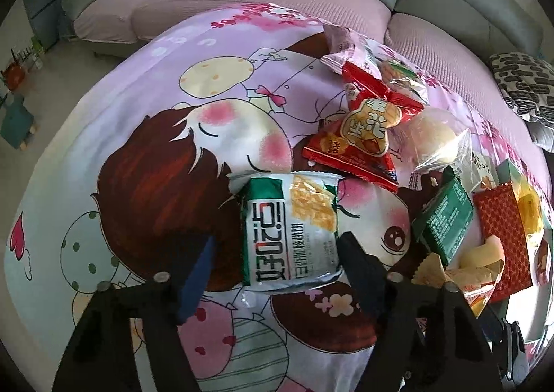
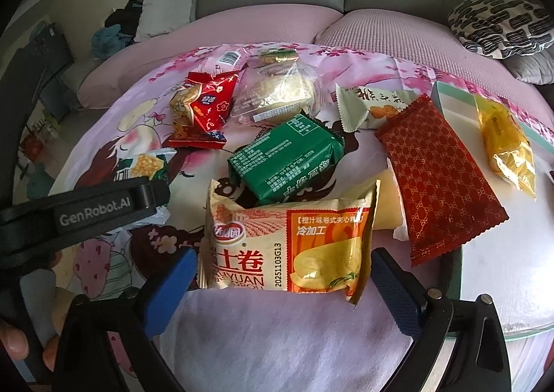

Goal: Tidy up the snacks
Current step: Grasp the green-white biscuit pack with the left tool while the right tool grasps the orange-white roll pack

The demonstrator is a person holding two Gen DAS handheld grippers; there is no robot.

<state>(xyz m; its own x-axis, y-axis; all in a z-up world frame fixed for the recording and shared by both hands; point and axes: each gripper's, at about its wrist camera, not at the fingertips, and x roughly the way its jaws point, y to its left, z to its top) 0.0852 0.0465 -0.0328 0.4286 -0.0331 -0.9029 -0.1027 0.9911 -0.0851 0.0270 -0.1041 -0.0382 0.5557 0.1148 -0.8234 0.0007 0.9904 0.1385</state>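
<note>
A white-and-green snack packet [image 1: 291, 229] lies on the cartoon-print cloth [image 1: 138, 108] between the fingers of my left gripper [image 1: 278, 241]. Its right finger [image 1: 360, 271] touches the packet's edge and a gap shows at the left finger [image 1: 197, 281], so the gripper is open. In the right wrist view a cream-and-orange roll-cake packet [image 2: 287, 246] lies between the wide-set fingers of my right gripper [image 2: 284, 253], which is open, with both fingertips close beside the packet's ends. The left gripper's black body [image 2: 86, 208] shows at the left of that view.
More snacks lie beyond: a green packet [image 2: 287, 160], red packets [image 2: 204, 108], a clear-wrapped bun [image 2: 277, 94], a dark red patterned packet [image 2: 439, 177], a yellow packet [image 2: 505, 143], a pale box [image 2: 453, 98]. A pink-covered sofa [image 2: 263, 25] curves behind. A person's fingers [image 2: 14, 343] show at the lower left.
</note>
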